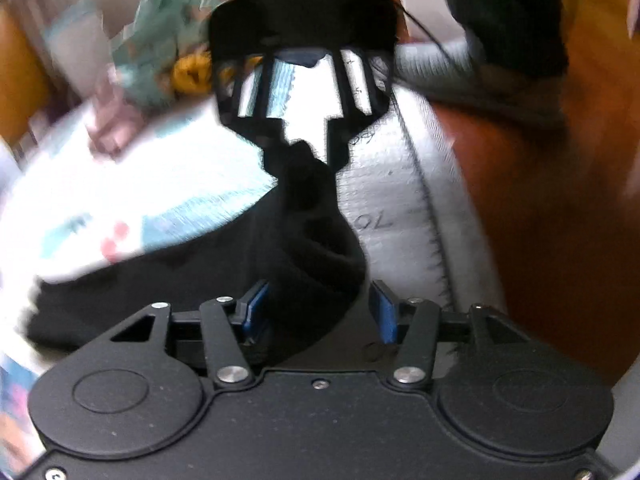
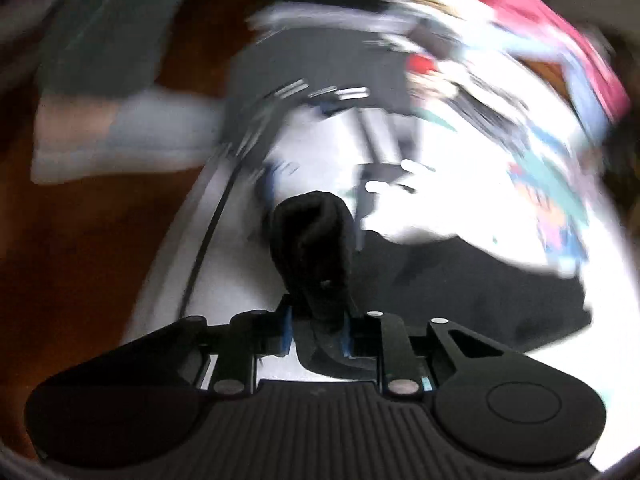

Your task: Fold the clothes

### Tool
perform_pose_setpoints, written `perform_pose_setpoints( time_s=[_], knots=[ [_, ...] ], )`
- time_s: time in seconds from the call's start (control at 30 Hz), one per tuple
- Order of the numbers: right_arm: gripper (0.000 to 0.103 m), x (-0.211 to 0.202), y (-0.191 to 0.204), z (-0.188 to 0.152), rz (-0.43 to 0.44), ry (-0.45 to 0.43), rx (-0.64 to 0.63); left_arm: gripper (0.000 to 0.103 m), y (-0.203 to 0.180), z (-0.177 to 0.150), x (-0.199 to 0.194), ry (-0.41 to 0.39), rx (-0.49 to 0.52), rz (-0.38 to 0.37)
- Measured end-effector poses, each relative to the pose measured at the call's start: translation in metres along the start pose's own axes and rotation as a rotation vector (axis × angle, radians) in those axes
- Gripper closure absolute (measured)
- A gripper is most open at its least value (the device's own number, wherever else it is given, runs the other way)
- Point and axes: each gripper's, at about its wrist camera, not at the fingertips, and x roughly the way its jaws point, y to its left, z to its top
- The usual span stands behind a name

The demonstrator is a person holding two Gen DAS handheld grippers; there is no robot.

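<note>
At the bottom centre of the right view, the right gripper (image 2: 318, 330) pinched a bunched black garment (image 2: 316, 240). In the left view the left gripper (image 1: 318, 312) stood open, the cloth between its pads unpressed. This looked like a handover mid-fold. Next, the left should regrip a free edge. A clothes pile (image 2: 520, 120) lay upper right.

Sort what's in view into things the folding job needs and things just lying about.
In use: black garment; right tool, shut on it; left tool, open around it.
Lying about: white printed cloth; teal garment; mustard garment; red garment.
</note>
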Motion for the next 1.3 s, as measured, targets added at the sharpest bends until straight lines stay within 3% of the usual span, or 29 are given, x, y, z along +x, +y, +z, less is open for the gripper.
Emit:
perform_pose_setpoints(
  time_s=[0.1,0.17,0.27,0.33,0.4,0.47,0.53,0.57,0.63,0.73,0.83,0.97,1.03,1.17,1.3],
  knots=[
    [0.078,-0.005,-0.013,0.001,0.022,-0.031,0.125,0.053,-0.019,-0.004,0.005,-0.017,0.091,0.152],
    [0.078,-0.007,-0.018,0.0,0.045,-0.037,0.192,0.069,-0.021,-0.001,0.004,-0.029,0.093,0.184],
    [0.078,-0.01,-0.014,0.0,0.087,-0.025,0.189,0.077,-0.019,0.006,0.002,-0.023,0.078,0.117],
    [0.073,-0.012,-0.001,0.002,0.097,-0.007,0.11,0.08,-0.019,0.009,-0.004,-0.035,0.075,0.038],
    [0.042,-0.016,0.019,0.001,0.079,0.025,-0.061,0.08,-0.018,0.011,-0.011,-0.055,0.073,-0.009],
    [0.036,-0.02,0.028,-0.008,0.102,0.078,-0.176,0.081,-0.021,0.011,-0.018,-0.06,0.115,-0.015],
    [0.047,-0.022,0.016,-0.016,0.167,0.144,-0.14,0.081,-0.023,0.011,-0.021,-0.059,0.13,-0.016],
    [0.06,-0.023,0.003,-0.02,0.191,0.17,-0.072,0.081,-0.024,0.009,-0.022,-0.057,0.132,-0.019],
    [0.062,-0.021,-0.032,-0.024,0.182,0.154,0.125,0.081,-0.028,0.005,-0.023,-0.054,0.133,-0.023],
    [0.06,-0.015,-0.082,-0.022,0.141,0.048,0.409,0.081,-0.037,0.004,-0.022,-0.05,0.17,-0.033],
    [0.06,0.003,-0.111,-0.007,0.109,-0.023,0.524,0.081,-0.045,0.005,-0.025,-0.05,0.184,-0.044],
    [0.061,0.037,-0.126,0.005,0.01,-0.012,0.501,0.081,-0.044,0.006,-0.026,-0.052,0.161,-0.043],
    [0.062,0.056,-0.126,-0.015,-0.035,0.09,0.481,0.081,-0.045,0.005,-0.025,-0.047,0.154,-0.048],
    [0.063,0.065,-0.124,-0.025,-0.039,0.127,0.39,0.081,-0.048,0.002,-0.025,-0.039,0.149,-0.054],
    [0.063,0.055,-0.132,-0.015,-0.034,0.073,0.392,0.081,-0.05,0.002,-0.023,-0.037,0.146,-0.059]
  ],
)
